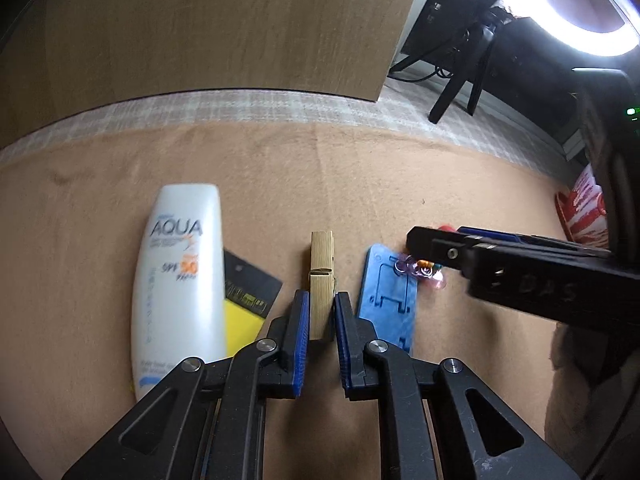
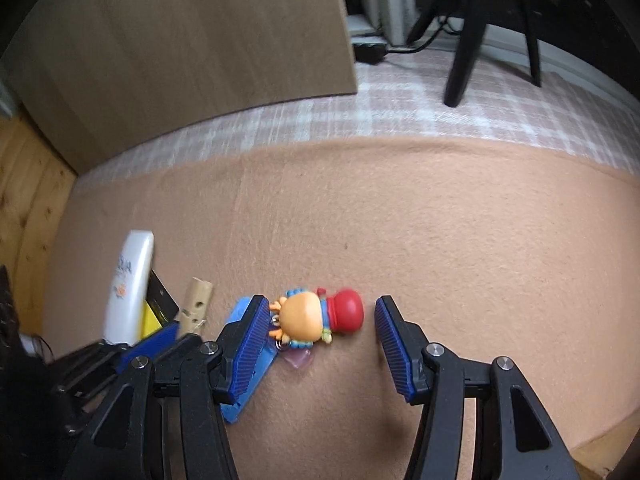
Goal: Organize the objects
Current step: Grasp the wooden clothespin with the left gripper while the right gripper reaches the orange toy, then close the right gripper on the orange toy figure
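Observation:
A row of objects lies on the tan felt mat (image 1: 360,184): a white AQUA sunscreen bottle (image 1: 178,276), a black and yellow card (image 1: 248,300), a wooden clothespin (image 1: 322,280), a blue plastic stand (image 1: 388,300) and a small toy figure (image 2: 316,314) with an orange head and red hat. My left gripper (image 1: 321,308) is shut on the clothespin's near end. My right gripper (image 2: 318,322) is open, its pads on either side of the toy figure, not touching it. The right gripper shows in the left wrist view (image 1: 500,268) over the blue stand.
A wooden panel (image 1: 224,28) stands behind the mat on a plaid cloth (image 2: 400,116). Black tripod legs (image 2: 464,40) stand at the back right. A red and white item (image 1: 584,208) lies at the mat's right edge. A ring light (image 1: 560,12) glows above.

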Tool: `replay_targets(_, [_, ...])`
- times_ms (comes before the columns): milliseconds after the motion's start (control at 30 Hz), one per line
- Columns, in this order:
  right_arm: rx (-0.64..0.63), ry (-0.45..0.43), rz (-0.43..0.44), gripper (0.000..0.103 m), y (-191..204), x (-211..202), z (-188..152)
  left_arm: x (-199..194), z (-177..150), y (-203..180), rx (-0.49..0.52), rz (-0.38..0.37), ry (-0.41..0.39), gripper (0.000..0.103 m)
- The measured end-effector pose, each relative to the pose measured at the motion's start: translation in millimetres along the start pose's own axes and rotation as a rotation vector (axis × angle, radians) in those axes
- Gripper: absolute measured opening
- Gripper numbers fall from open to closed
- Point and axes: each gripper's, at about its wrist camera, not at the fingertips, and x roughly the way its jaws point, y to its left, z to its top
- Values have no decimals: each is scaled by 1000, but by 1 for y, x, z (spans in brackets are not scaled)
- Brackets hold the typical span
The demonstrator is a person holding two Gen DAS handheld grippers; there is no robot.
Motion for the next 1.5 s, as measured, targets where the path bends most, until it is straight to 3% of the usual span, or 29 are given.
replay_targets(100, [-14, 16, 13, 45, 1, -2, -3, -4, -7, 1, 0, -1, 1, 14])
replay_targets(167, [-9, 30, 47, 26, -1, -4, -6, -7, -13, 2, -1, -4, 0, 14])
replay_targets(400, [-42, 49, 53, 23, -1, -12, -29, -22, -41, 8, -42, -28, -1, 14])
replay_targets(567, [-27, 53, 69, 6, -9, -21, -47, -33, -61, 8, -50, -35, 2, 14])
replay_targets(733, [-18, 36, 77, 6, -15, -32, -63, -43, -78, 5, -45, -40, 8, 14])
replay_targets(800, [6, 1, 57, 17, -18, -39, -62, -46, -83, 5, -53, -42, 7, 14])
replay_targets(867, [36, -36, 62, 44, -21, -44, -57, -47, -85, 6, -61, -40, 6, 14])
replay_targets(900, [41, -54, 65, 46, -21, -46, -53, -49, -87, 7, -63, -40, 5, 14])
replay_targets(1233, [-11, -1, -3, 45, 6, -9, -28, -57, -92, 6, -77, -29, -7, 14])
replay_targets(1333, [-21, -8, -9, 29, 7, -10, -31, -59, -92, 6, -77, -27, -12, 14])
replay_targets(1500, [-13, 0, 23, 29, 2, -17, -40, -60, -91, 5, -77, -27, -12, 14])
